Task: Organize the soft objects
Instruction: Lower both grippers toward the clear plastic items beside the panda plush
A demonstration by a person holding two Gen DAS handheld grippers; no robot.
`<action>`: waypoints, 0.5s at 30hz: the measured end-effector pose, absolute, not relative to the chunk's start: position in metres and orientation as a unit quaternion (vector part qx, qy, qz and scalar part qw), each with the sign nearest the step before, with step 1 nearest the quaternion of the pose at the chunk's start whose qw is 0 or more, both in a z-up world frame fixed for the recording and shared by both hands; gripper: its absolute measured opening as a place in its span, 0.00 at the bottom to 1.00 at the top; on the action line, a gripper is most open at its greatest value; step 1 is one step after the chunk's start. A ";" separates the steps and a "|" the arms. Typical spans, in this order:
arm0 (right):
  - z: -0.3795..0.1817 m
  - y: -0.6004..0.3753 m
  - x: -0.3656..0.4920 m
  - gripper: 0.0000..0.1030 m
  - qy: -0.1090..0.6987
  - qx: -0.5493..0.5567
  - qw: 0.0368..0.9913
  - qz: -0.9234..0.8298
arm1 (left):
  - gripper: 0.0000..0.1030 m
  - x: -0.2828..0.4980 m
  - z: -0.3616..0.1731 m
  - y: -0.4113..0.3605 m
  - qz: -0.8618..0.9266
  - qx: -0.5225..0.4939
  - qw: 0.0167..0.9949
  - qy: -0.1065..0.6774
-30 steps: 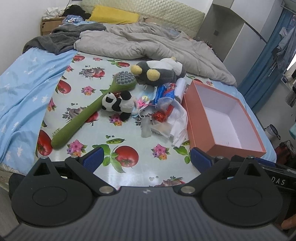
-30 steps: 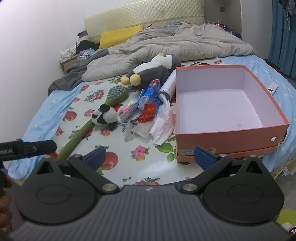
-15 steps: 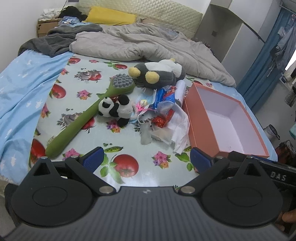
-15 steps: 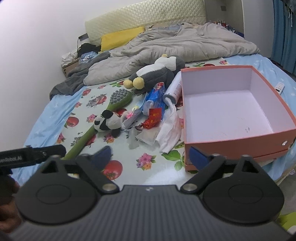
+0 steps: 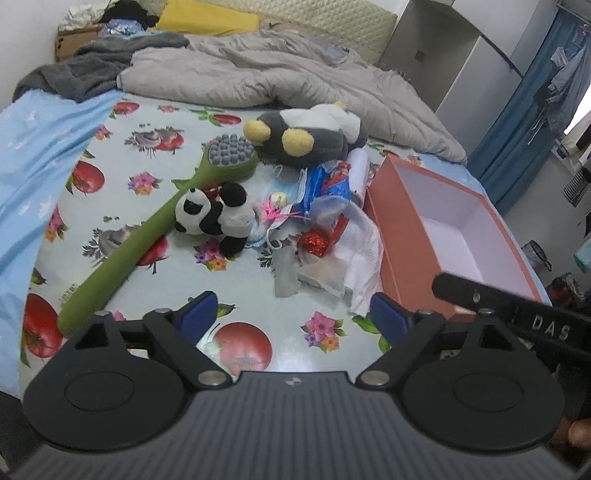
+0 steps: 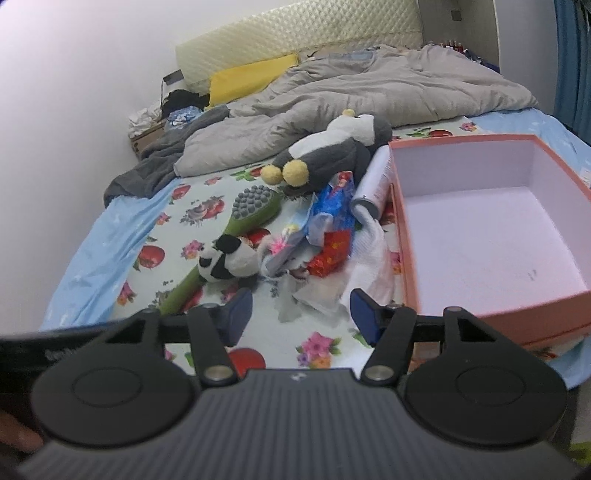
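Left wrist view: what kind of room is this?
Most likely a bedroom: the items lie on a bed with a rumpled grey duvet, a yellow pillow against a padded headboard, and blue curtains alongside.

Ahead of the left fingers, the panda toy (image 5: 216, 216) and grey penguin toy (image 5: 306, 138) look plush and matt — the fruit-print sheet (image 5: 147, 177) smooth, faintly glossy. Beside the right fingers, the orange box (image 6: 491, 236) looks like matt cardboard.
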State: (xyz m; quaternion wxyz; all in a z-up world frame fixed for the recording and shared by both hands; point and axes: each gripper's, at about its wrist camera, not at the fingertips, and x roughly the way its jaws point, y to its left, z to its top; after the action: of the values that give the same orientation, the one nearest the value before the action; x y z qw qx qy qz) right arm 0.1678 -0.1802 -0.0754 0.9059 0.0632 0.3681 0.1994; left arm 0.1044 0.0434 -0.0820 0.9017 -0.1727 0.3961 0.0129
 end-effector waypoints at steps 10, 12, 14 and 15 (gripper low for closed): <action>-0.107 -0.159 0.211 0.55 0.400 0.070 0.892 0.198 | 0.72 0.147 -0.131 0.065 0.013 -0.185 0.885 0.426; -0.114 -0.152 0.222 0.50 0.405 0.067 0.890 0.198 | 0.72 0.156 -0.143 0.069 0.006 -0.192 0.882 0.431; -0.121 -0.147 0.232 0.48 0.408 0.062 0.890 0.196 | 0.70 0.166 -0.151 0.072 0.001 -0.196 0.881 0.431; -0.125 -0.145 0.237 0.43 0.410 0.061 0.889 0.195 | 0.69 0.171 -0.156 0.073 0.003 -0.196 0.881 0.432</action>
State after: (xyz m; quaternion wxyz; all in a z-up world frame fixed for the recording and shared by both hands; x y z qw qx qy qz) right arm 0.2374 -0.1453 -0.1246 0.8888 0.0606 0.4104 0.1949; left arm 0.1709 0.0728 -0.1555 0.8806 -0.1960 0.4315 0.0025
